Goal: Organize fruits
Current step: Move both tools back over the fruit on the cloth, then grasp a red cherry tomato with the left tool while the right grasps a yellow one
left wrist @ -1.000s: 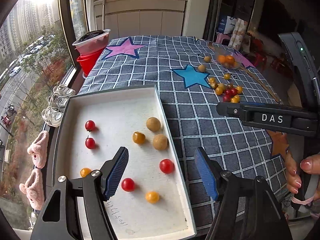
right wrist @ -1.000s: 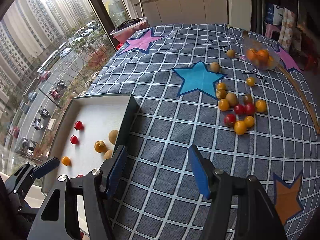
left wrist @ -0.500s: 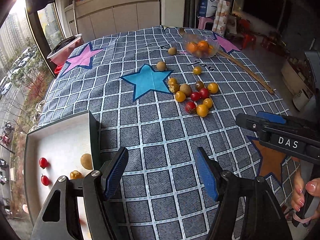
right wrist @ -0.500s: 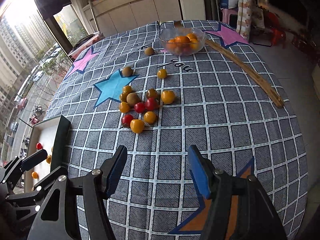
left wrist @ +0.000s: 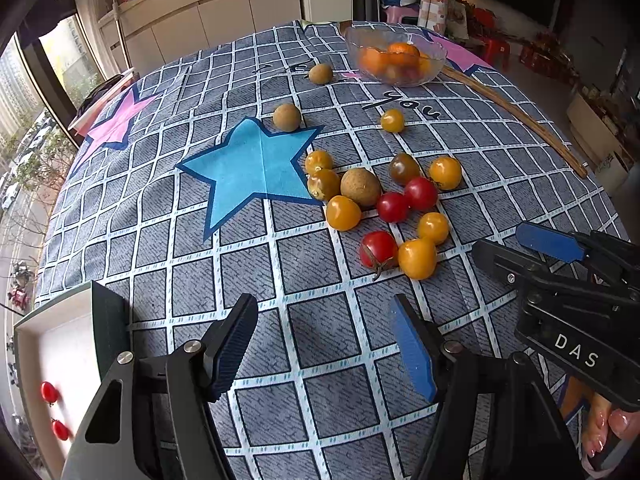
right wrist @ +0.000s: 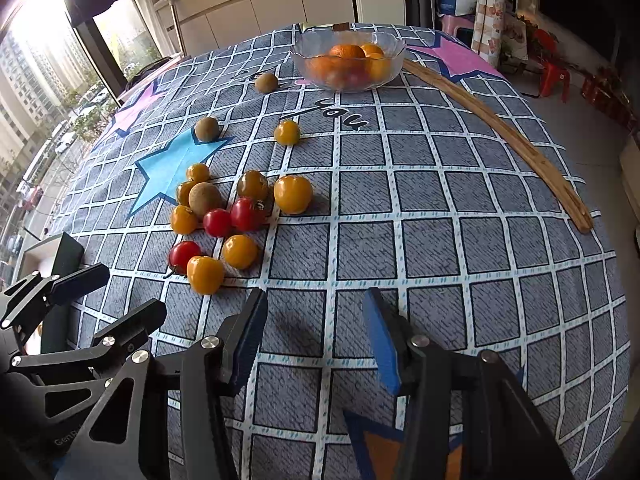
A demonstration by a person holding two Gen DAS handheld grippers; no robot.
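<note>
A cluster of red and yellow cherry tomatoes (left wrist: 416,258) and brown longans (left wrist: 360,187) lies on the checked tablecloth; it also shows in the right wrist view (right wrist: 205,274). My left gripper (left wrist: 324,344) is open and empty, just short of the cluster. My right gripper (right wrist: 314,336) is open and empty, to the right of the cluster. The white tray (left wrist: 60,356) holds two red tomatoes (left wrist: 49,392) at the lower left. The right gripper also shows in the left wrist view (left wrist: 520,252).
A glass bowl of oranges (left wrist: 394,58) stands at the table's far side, also in the right wrist view (right wrist: 347,60). A long wooden stick (right wrist: 496,132) lies along the right. Loose fruits (left wrist: 287,117) lie near the blue star. Windows on the left.
Both grippers have swung right and forward, away from the tray toward the fruit cluster. The tray has slid to the lower left of the views. Both stay open.
</note>
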